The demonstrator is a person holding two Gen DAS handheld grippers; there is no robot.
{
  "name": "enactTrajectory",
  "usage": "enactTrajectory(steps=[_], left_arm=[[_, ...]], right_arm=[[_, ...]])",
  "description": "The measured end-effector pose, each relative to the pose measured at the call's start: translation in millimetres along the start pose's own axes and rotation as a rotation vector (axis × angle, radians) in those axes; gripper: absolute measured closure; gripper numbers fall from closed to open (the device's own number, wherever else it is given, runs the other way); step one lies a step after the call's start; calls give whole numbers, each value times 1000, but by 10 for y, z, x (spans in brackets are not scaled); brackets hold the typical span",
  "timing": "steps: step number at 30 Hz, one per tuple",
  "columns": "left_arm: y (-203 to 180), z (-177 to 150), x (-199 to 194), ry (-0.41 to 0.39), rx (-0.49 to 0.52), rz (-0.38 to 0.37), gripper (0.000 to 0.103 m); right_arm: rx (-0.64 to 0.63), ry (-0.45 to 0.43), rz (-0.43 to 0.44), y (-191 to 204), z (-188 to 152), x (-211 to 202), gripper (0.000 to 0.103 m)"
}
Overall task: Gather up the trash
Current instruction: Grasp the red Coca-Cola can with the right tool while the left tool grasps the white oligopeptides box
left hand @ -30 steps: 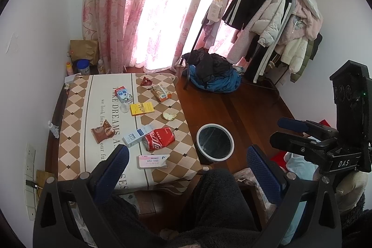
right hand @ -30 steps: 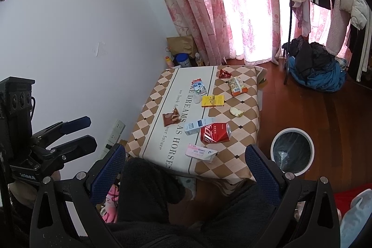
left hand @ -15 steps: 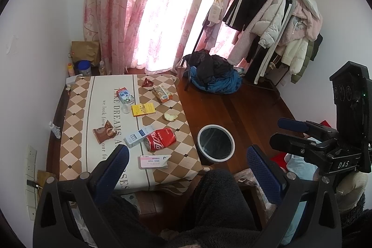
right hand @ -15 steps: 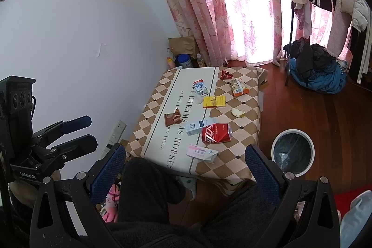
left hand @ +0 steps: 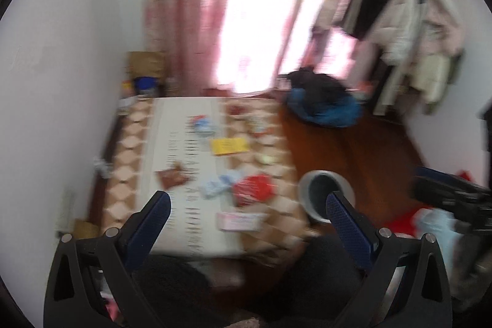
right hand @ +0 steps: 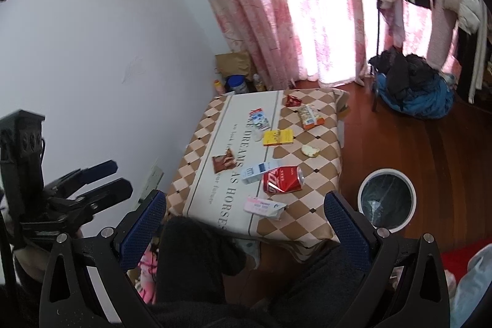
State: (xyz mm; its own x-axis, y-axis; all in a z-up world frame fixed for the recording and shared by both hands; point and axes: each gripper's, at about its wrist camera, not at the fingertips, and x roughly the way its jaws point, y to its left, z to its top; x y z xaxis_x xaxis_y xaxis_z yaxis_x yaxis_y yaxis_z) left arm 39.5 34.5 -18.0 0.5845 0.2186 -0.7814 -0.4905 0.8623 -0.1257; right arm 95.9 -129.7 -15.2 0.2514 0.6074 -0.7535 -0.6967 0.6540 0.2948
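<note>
Both my left tongs point(left hand: 247, 205) and right tongs point(right hand: 245, 205) are spread wide, empty. A crushed red can point(right hand: 283, 179) lies on the surface point(right hand: 310, 223), the bin point(right hand: 387, 200) just beside it.

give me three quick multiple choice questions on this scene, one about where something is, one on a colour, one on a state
1. Where does the round white-rimmed trash bin stand?
A. on the wooden floor beside the checkered table
B. on the table
C. under the curtain

2. What colour is the flat card packet in the middle of the brown-and-cream checkered table?
A. green
B. yellow
C. black

3. How is the crushed red soda can?
A. standing upright
B. held in a gripper
C. lying on its side on the table

Answers:
1 A, the bin sits on the floorboards off the table's right edge.
2 B, the packet is bright yellow.
3 C, the can rests on its side on the table, and the right hand-held gripper and the left hand-held gripper are both open and empty.
</note>
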Motion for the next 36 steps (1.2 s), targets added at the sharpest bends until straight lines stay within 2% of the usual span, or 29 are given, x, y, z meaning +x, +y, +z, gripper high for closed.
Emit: enactTrajectory(steps=[1,4,7,9,12,15,17,21,23,25,26,30,32,33,36], left_arm=[[68,30,192,9,-8,70,0],[265,-25,710,51,-40,216,0],[508,-169,1248,133,-71,317,0],[707,-283,1640,212,-117,364,0],[952,-479,2032,299,-189,383,0],[1124,-613,2364,366,-251,380,0],[1209,-632,2517,389,-262,387,0],[1301,-579,2750,412,-246,401,0],[1297,-545,2857,418,-228,400,0],[1289,-516,2919,420,-204,400,0],[1276,-507,2942,420,-190,399,0],[1206,-472,3052,425,-139,389,0],[1147,-433,3087,425,-101,376,0],[1079,-406,3104,419,-64,365,0],[850,-319,3168,409,52,314,0]], right_arm=[[22,3,-6,-60,27,101,0],[68,37,-40,-298,108,508,0],[138,129,-75,-581,151,1186,0],[204,196,-64,-811,97,1663,0],[358,308,-55,-1136,-68,2353,0],[632,414,36,-1503,-326,3021,0],[808,443,63,-1693,-530,3395,0],[943,443,42,-1792,-755,3875,0],[957,428,33,-1762,-801,4051,0],[930,377,-15,-1681,-745,4088,1],[911,362,3,-1619,-695,4141,1],[849,356,-83,-1423,-627,4271,5],[791,347,-143,-1327,-592,4278,31],[757,333,-139,-1305,-564,4271,43],[672,353,-144,-1262,-500,4233,44]])
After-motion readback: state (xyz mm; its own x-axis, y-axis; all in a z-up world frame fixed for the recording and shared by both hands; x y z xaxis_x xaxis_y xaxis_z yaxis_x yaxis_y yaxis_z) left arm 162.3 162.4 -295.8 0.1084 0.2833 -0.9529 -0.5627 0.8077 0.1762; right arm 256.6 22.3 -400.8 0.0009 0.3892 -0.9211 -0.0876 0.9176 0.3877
